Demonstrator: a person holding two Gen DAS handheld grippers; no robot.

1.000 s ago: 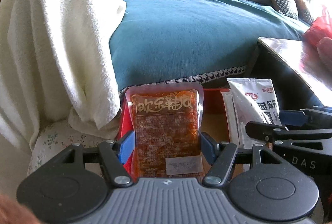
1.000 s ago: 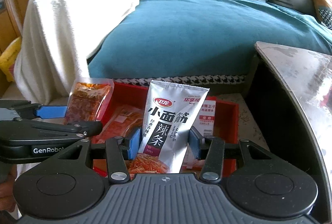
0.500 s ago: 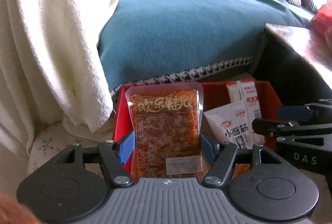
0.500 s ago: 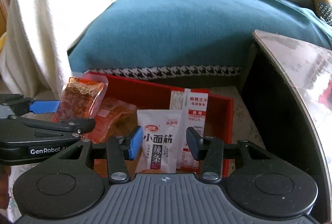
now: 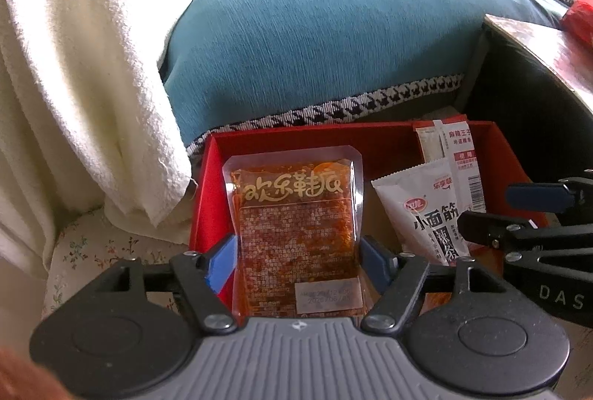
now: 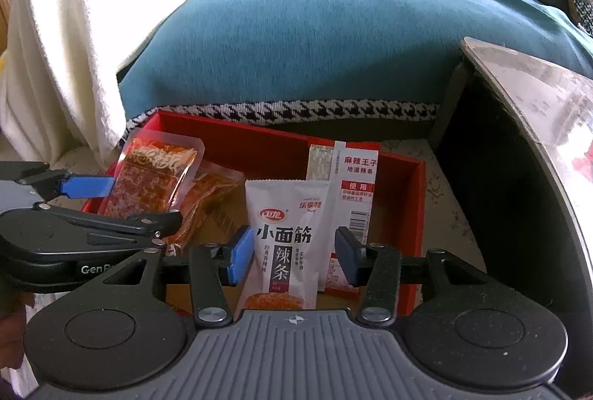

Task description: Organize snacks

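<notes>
- My left gripper [image 5: 296, 257] is clamped on the red spicy snack pouch [image 5: 296, 225], which stands upright, long axis vertical, over the left end of the red box [image 5: 318, 136].
- My right gripper [image 6: 294, 253] has its jaws apart; the white latiao packet [image 6: 287, 237] stands between them, touching neither pad as far as I can see, leaning in the box's right half.
- The pouch needs lowering straight down, I judge; free floor lies left of the white packet.

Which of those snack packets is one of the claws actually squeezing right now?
The clear packet of red spicy strips, pinched upright in the left claw. The white packet stands free between the right claw's open fingers, in the red box.
</notes>
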